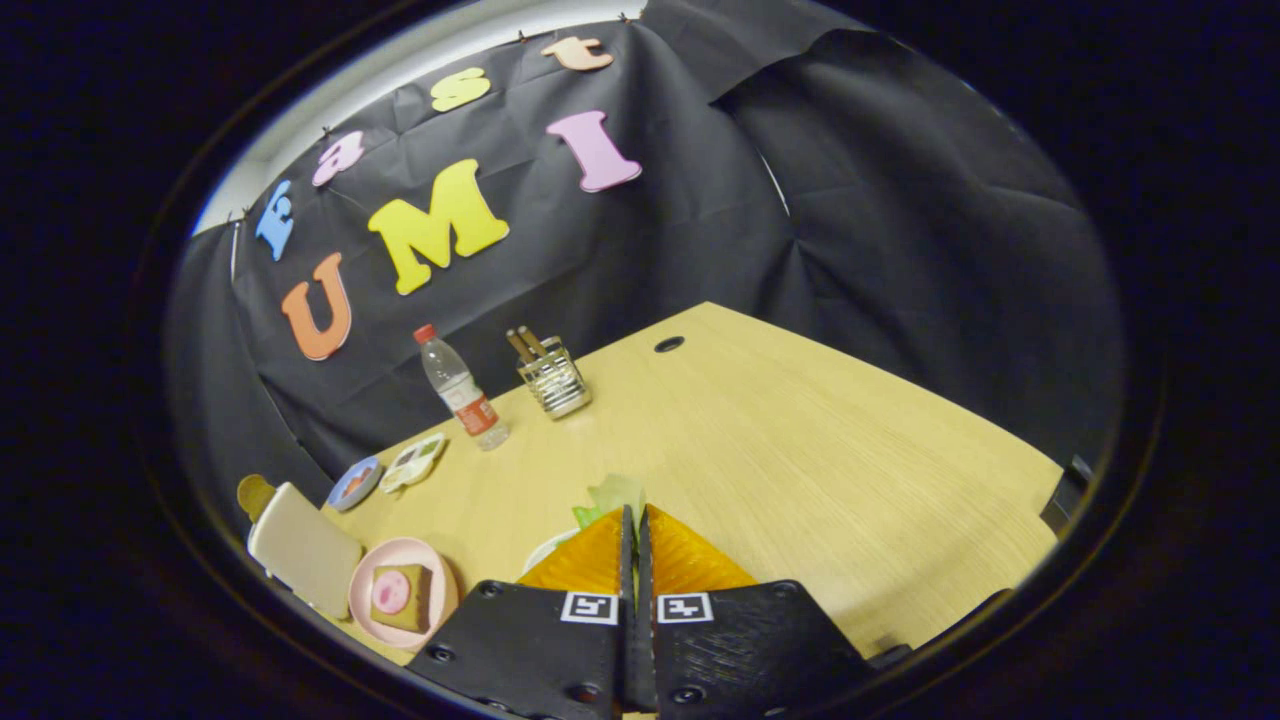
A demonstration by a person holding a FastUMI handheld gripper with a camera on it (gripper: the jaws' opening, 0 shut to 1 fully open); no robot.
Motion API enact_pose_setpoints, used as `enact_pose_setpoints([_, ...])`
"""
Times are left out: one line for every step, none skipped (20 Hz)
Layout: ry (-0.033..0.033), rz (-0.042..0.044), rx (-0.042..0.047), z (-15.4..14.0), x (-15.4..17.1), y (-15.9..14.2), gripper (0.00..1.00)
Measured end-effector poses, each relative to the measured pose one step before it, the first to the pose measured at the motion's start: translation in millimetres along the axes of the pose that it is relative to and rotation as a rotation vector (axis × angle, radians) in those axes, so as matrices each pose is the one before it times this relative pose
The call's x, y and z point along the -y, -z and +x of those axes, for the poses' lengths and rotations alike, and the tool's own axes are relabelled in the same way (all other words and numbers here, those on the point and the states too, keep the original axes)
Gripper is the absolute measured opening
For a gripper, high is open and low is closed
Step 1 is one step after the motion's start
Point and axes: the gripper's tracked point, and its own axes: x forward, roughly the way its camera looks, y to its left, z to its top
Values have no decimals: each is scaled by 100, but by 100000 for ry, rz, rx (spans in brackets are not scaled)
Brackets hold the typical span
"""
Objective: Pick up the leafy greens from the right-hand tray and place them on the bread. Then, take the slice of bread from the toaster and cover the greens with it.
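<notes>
1. Your tool (636, 520) has its fingers drawn almost together, with a pale green leaf of the leafy greens (612, 496) poking out at the tips. It looks pinched between them, though the contact itself is hidden, so treat the grip as probable, not certain.
2. The rim of a white tray (545, 551) shows just under the fingers on their left side; lift straight up until the leaf clears it.
3. Your target is the bread (404, 596) on the pink plate (440, 572), to the left of the tool and near it. Carry the greens low and level, centre them over the slice, then open.
4. The toaster (302, 546) stands just beyond that plate; keep clear of it for now.
5. The wooden counter (800, 440) is bare to the right. At its far side stand a water bottle (462, 390), a wire holder (553, 380) and two small dishes (412, 462), with black cloth behind.
</notes>
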Motion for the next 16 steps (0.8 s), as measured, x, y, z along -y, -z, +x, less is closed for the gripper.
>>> enact_pose_setpoints([-1637,425,1024,-590,-769,-254,0])
enact_pose_setpoints([-1609,150,778,-447,-787,-222,0])
enact_pose_setpoints([-1195,-449,530,-453,-950,-144,0])
enact_pose_setpoints([-1197,-763,400,-358,-811,-95,0])
enact_pose_setpoints([-1069,-638,612,-427,-849,-129,0])
enact_pose_setpoints([-1176,-726,856,-340,-966,-219,0])
enact_pose_setpoints([-969,-1221,1061,-359,-987,-152,0])
enact_pose_setpoints([-861,-856,907,-346,-992,-103,0])
enact_pose_setpoints([-1698,27,721,-398,-1189,4,0])
enact_pose_setpoints([-1837,747,269,-295,-1251,-48,0])
enact_pose_setpoints([-1958,800,18,-253,-1257,91,0])
enact_pose_setpoints([-1819,381,-311,-74,-1290,173,0])
enact_pose_setpoints([-1809,-11,-369,1,-1240,302,0])
enact_pose_setpoints([-1559,-663,-356,-15,-1389,326,0])
enact_pose_setpoints([-1770,-277,-13,41,-1341,380,0])
enact_pose_setpoints([-2115,-373,-508,207,-1472,392,0])
